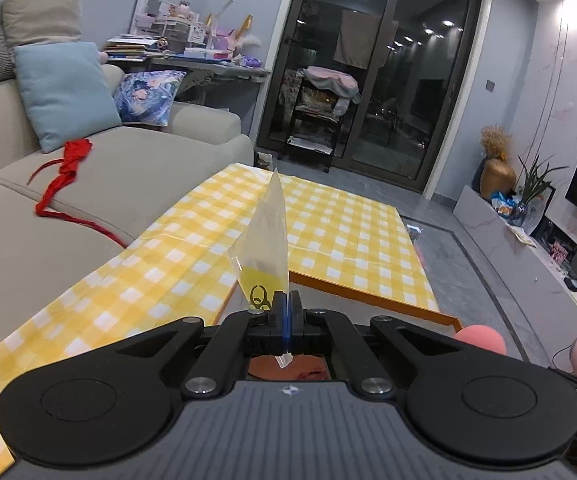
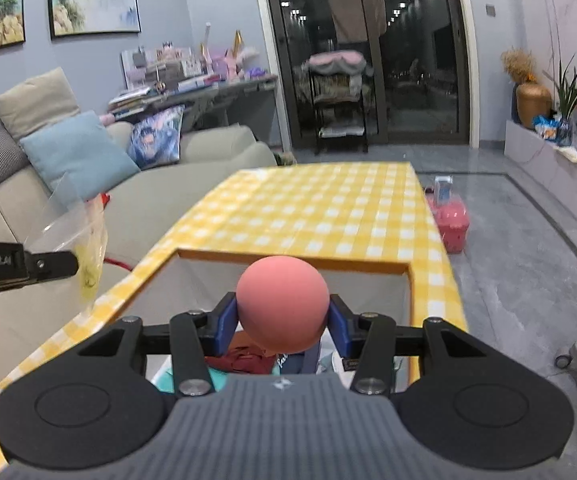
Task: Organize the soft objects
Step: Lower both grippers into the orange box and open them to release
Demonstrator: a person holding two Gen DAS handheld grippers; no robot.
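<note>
My left gripper [image 1: 287, 304] is shut on a clear plastic bag [image 1: 266, 236] with a yellow printed lower part; the bag stands up from the pads above the yellow checked table [image 1: 348, 216]. The same bag [image 2: 88, 240] and left gripper [image 2: 54, 264] show at the left of the right wrist view. My right gripper [image 2: 282, 316] is shut on a pink soft ball [image 2: 282, 304], held over an orange-rimmed storage box [image 2: 288, 258] with white inner walls. Inside the box lie a dark red cloth [image 2: 244, 360] and other soft items, mostly hidden. The ball [image 1: 480, 340] peeks in at the lower right of the left wrist view.
A beige sofa [image 1: 128, 184] at the left carries a red garment [image 1: 68, 172], a light blue cushion [image 1: 64, 92] and a patterned cushion [image 1: 148, 96]. A pink container [image 2: 450, 224] stands on the floor right of the table. A low TV cabinet [image 1: 528, 248] runs along the right wall.
</note>
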